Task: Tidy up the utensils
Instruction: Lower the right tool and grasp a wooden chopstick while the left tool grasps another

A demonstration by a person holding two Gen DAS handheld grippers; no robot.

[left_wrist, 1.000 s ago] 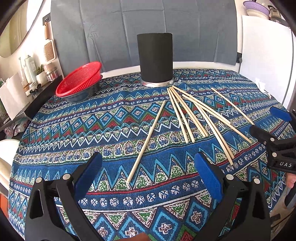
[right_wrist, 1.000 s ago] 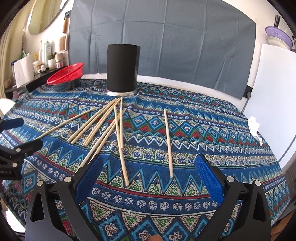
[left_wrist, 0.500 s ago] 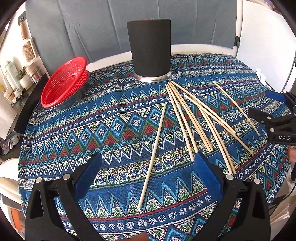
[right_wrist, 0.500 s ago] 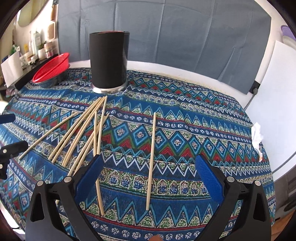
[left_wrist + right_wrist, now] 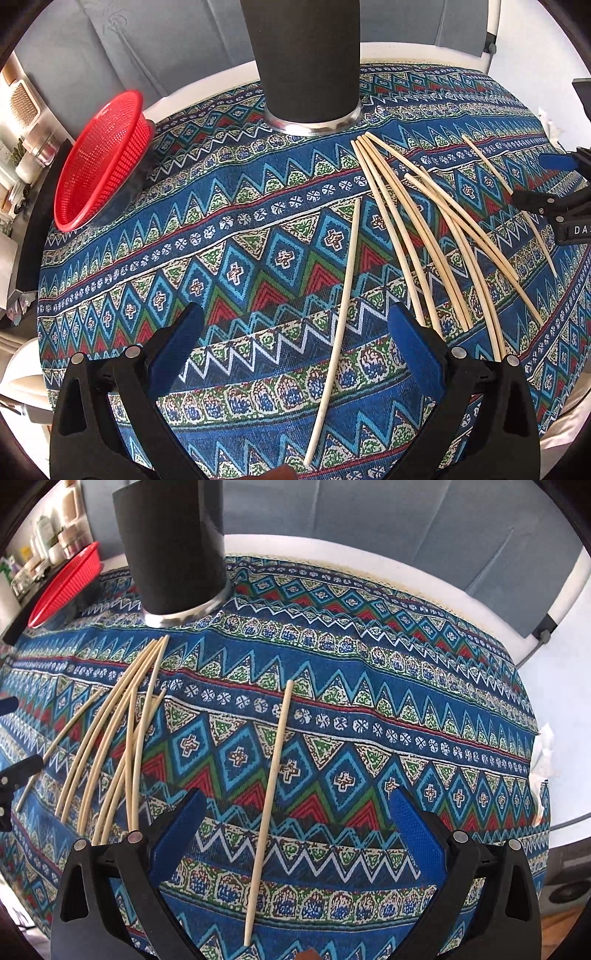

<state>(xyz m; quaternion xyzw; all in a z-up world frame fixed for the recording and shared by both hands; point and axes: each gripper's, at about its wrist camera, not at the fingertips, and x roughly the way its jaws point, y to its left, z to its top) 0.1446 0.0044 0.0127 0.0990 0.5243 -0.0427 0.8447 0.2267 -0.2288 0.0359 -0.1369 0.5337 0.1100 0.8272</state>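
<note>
Both tongs are gaping wide, holding nothing: the left tongs [image 5: 295, 354] are straddling one thin pale stick [image 5: 338, 291], the right tongs [image 5: 297, 836] another stick [image 5: 271, 760]. More sticks [image 5: 424, 236] (smooth, slightly bowed) are fanning across the woven zigzag-patterned surface [image 5: 221, 258] — near a matte black cylinder [image 5: 304, 59] and a red mesh basket [image 5: 99, 162].

Bright even daylight, soft short shadows, sharp centre, strong fisheye bending, dark vignetted corners

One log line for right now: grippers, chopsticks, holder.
left gripper open, empty | right gripper open, empty | chopsticks on tablecloth | black holder upright
</note>
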